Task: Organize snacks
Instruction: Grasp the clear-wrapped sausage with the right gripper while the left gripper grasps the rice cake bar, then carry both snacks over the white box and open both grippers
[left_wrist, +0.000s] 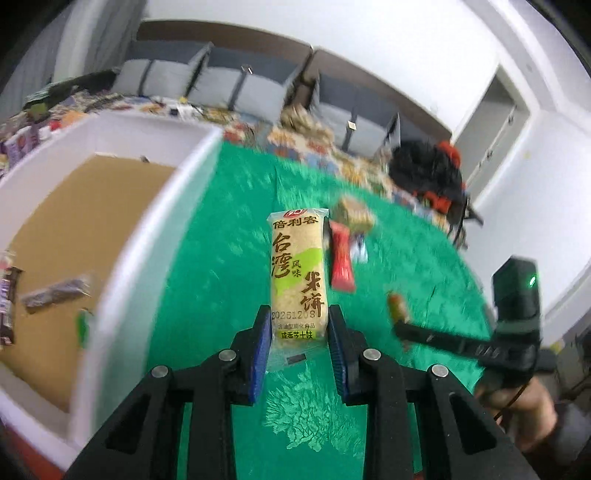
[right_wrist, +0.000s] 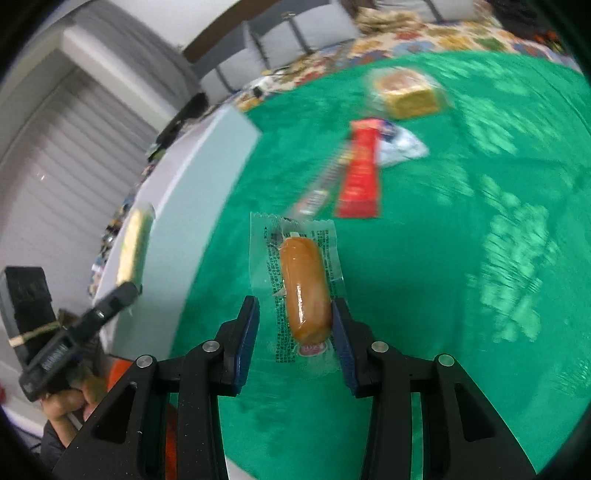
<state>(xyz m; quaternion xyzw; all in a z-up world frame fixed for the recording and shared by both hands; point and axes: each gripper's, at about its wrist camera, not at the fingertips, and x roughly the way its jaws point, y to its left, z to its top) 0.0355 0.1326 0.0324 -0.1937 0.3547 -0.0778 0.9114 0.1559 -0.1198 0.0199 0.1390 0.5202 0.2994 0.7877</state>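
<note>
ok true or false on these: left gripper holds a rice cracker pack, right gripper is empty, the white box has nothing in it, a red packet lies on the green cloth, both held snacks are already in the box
1. The left gripper holds a rice cracker pack. True.
2. The right gripper is empty. False: a wrapped sausage sits between its fingers.
3. The white box has nothing in it. False: a few dark wrapped snacks lie on its brown floor.
4. A red packet lies on the green cloth. True.
5. Both held snacks are already in the box. False: both are held over the green cloth, outside it.
</note>
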